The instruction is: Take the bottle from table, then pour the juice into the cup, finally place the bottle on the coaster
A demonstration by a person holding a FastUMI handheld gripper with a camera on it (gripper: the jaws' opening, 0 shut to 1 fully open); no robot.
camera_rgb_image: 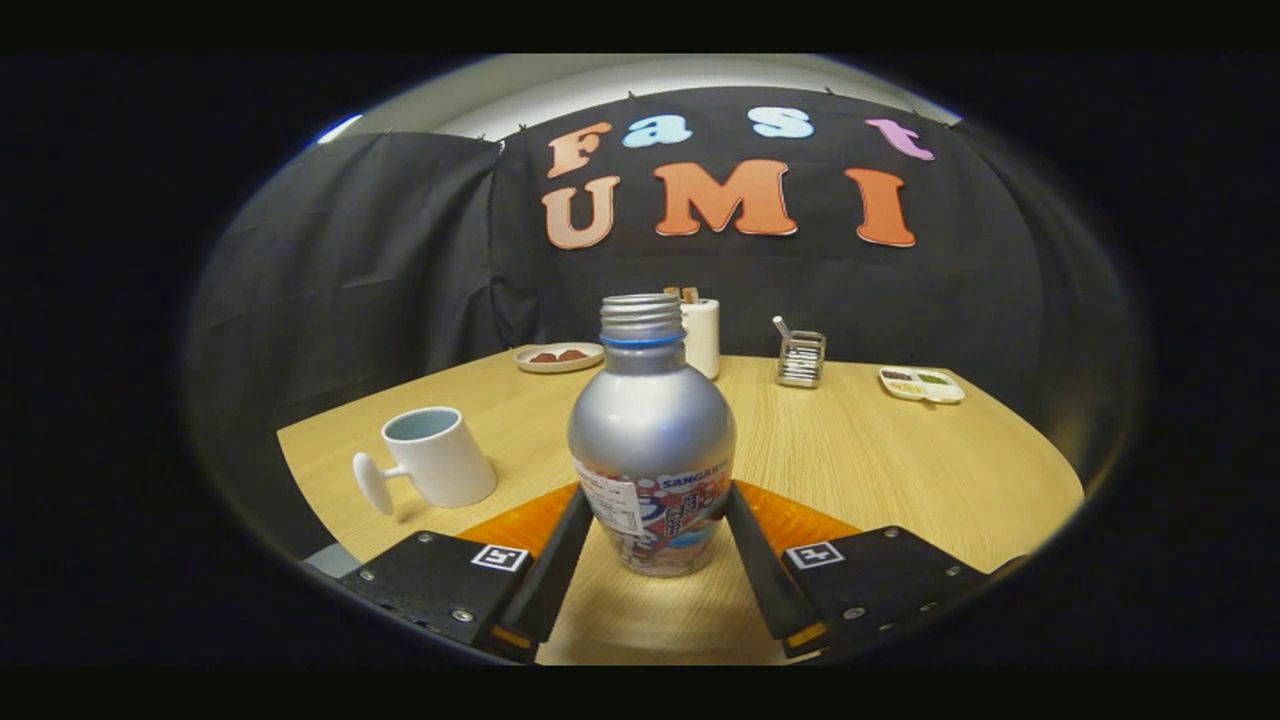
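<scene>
**Bottle between the fingers, cup at ten o'clock**

We see the silver bottle (pixel 652 440) upright on the table (pixel 900 450), cap off; its contents are hidden. The white cup (pixel 438 457) at ten o'clock from it stands tilted; we cannot tell what it holds. Farther back, a plate (pixel 558 357) carries red pieces. Our gripper (pixel 655 515) points level, both fingers pressed against the bottle's label. The orange coaster (pixel 800 520) shows beside and behind the bottle's base.
</scene>
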